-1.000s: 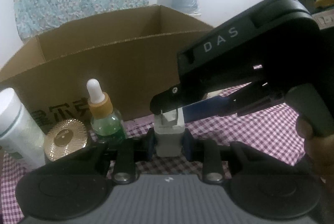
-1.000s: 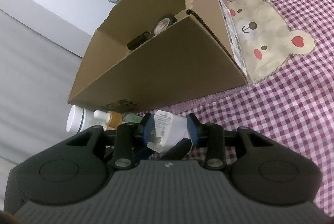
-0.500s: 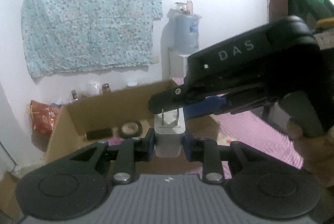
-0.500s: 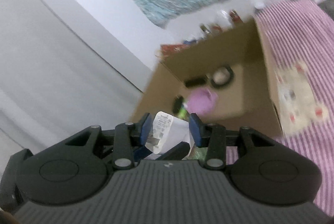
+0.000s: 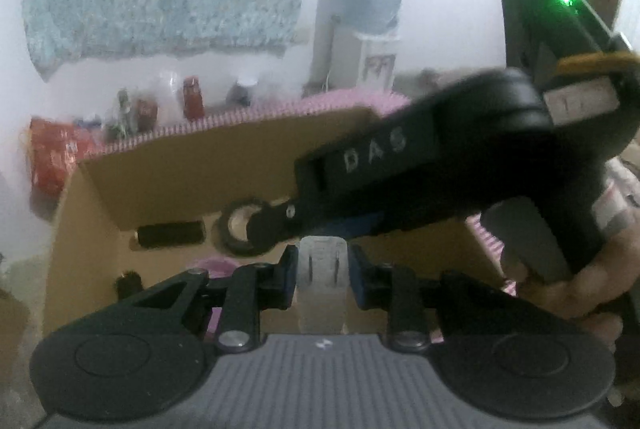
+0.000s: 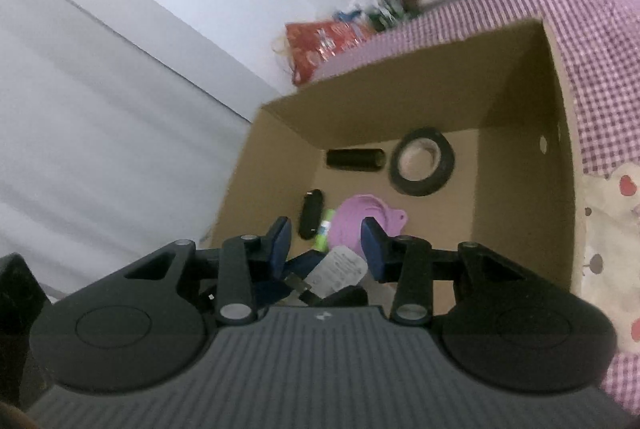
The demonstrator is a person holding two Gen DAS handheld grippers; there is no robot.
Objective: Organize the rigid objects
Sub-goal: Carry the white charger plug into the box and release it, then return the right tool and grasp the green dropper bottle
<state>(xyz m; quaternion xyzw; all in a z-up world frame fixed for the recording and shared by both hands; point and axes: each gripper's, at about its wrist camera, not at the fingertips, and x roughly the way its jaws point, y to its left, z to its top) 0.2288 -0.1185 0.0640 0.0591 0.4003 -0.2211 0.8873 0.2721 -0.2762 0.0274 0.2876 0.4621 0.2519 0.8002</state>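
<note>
Hovering over the cardboard box (image 6: 520,133), the left gripper (image 5: 322,269) clamps a white plug adapter (image 5: 322,277) for dropping inside; the right gripper (image 6: 325,243) gapes, released.

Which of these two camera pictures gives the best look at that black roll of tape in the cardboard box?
The right wrist view. It looks down into the cardboard box, so the whole roll of tape shows, lying on the floor. In the left wrist view the tape is blurred, and the right gripper partly covers it.
</note>
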